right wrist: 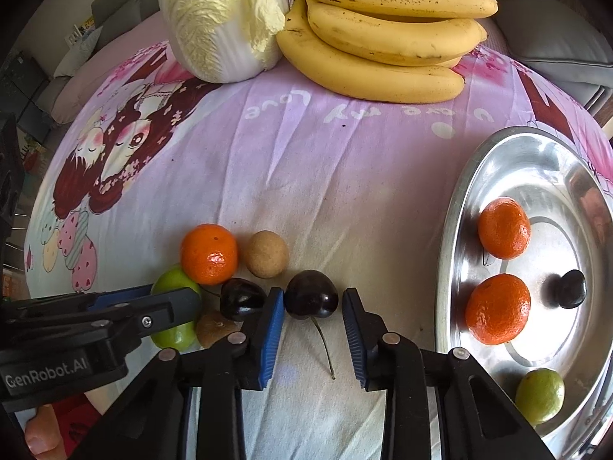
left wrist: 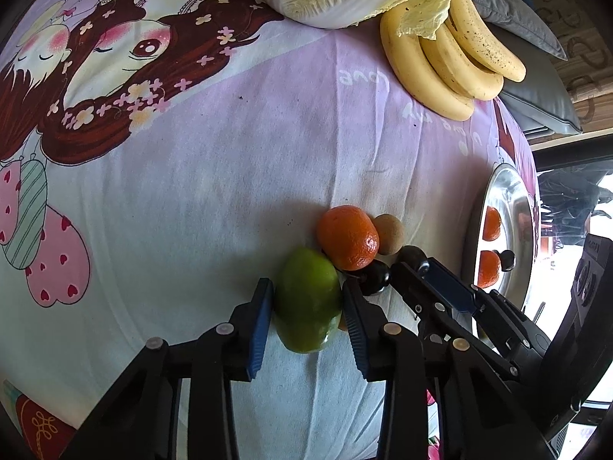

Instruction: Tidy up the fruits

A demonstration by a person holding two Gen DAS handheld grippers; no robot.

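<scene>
The left gripper [left wrist: 308,308] has its two blue pads against both sides of a green fruit [left wrist: 307,301], so it pinches this fruit on the cloth. The right gripper [right wrist: 313,308] is spread, and a dark cherry [right wrist: 311,294] with a long stem lies between its fingers; the left pad seems to touch the cherry, and a gap remains at the right pad.

Just beyond the tools lie an orange mandarin [right wrist: 208,253], a small round tan fruit [right wrist: 267,254] and a second dark cherry [right wrist: 242,299], all close together.

Only the right wrist view shows the inside of the steel plate [right wrist: 452,207] well: two mandarins, one dark cherry and one green fruit are in it. The left wrist view shows this plate only from the side, at its right edge. The right view also shows a brownish fruit [right wrist: 215,329] under the left gripper; in the left view it is almost hidden.

Everything rests on a pink and white cloth [right wrist: 345,176] with a cartoon girl printed on it. At its far side lie a bunch of bananas [right wrist: 383,34] and a napa cabbage [right wrist: 218,19], touching each other. Grey cushions [left wrist: 536,88] are behind them.
</scene>
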